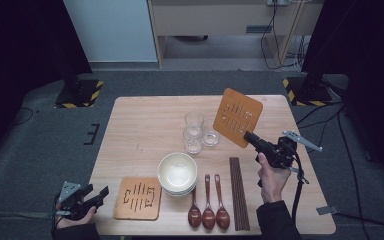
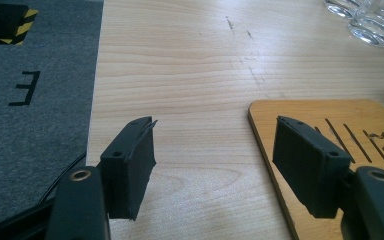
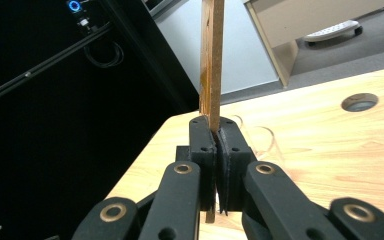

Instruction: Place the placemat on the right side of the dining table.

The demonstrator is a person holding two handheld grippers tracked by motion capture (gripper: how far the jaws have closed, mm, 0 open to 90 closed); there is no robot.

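My right gripper (image 1: 251,136) is shut on the lower corner of a slotted wooden mat (image 1: 237,117) and holds it tilted in the air over the table's right half, beside the glasses. In the right gripper view the held mat (image 3: 212,60) stands edge-on, pinched between the two pads of that gripper (image 3: 216,160). A second slotted wooden mat (image 1: 138,198) lies flat near the front left edge. My left gripper (image 1: 96,196) hovers at the table's front left corner, open and empty. In the left gripper view this gripper (image 2: 217,167) has its right jaw over the flat mat's (image 2: 365,145) corner.
Three clear glasses (image 1: 200,132) stand mid-table, also at the top right as glasses (image 2: 370,25). A stack of white bowls (image 1: 177,172) sits in front of them. Three brown spoons (image 1: 208,207) and dark chopsticks (image 1: 237,192) lie near the front edge. Bare wood (image 1: 140,125) spreads at the left.
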